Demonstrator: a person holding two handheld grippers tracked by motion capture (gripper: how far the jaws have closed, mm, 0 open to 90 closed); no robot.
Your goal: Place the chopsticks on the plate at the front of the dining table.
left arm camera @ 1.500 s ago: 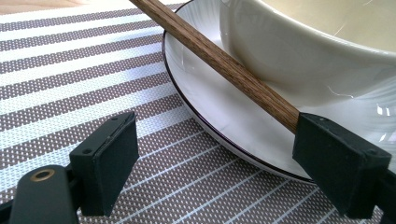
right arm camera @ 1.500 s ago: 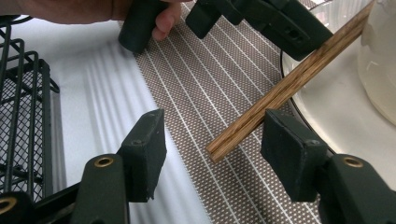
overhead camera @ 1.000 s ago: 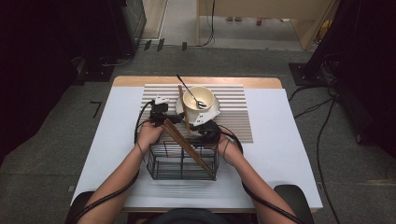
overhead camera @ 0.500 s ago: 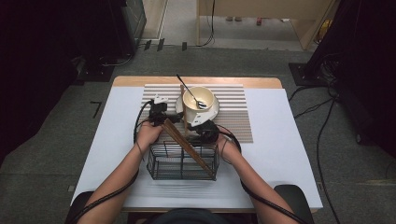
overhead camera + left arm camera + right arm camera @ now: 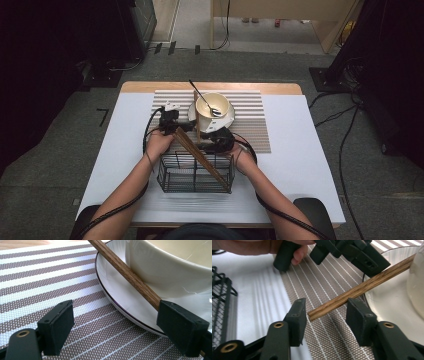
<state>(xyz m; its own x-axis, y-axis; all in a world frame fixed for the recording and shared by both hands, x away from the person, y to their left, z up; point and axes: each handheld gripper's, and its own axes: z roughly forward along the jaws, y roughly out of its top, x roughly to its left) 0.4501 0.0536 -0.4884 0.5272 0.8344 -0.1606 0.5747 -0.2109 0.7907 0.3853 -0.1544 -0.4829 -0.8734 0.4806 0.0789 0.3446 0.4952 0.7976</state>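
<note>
Right now, right gripper (image 5: 325, 315) has its black fingers (image 5: 298, 315) about half apart and just been closing, with the near ends of the pair of brown wooden chopsticks (image 5: 362, 287) lying between them. The chopstick tips sit close to the left-hand finger; whether either pad actually presses the wood I cannot tell. From there the chopsticks run up and over the rim of the white saucer with a dark edge (image 5: 387, 302), beside the cream ceramic bowl (image 5: 212, 105) holding a metal spoon (image 5: 202, 97).

Left gripper (image 5: 120, 322) stands wide open over the brown-and-white striped woven placemat (image 5: 50, 277), holding nothing; a chopstick (image 5: 125, 272) passes by its right-hand finger (image 5: 181, 326), apparently touching it. A black wire basket (image 5: 195, 175) sits on the white bench (image 5: 300, 150) near the person.
</note>
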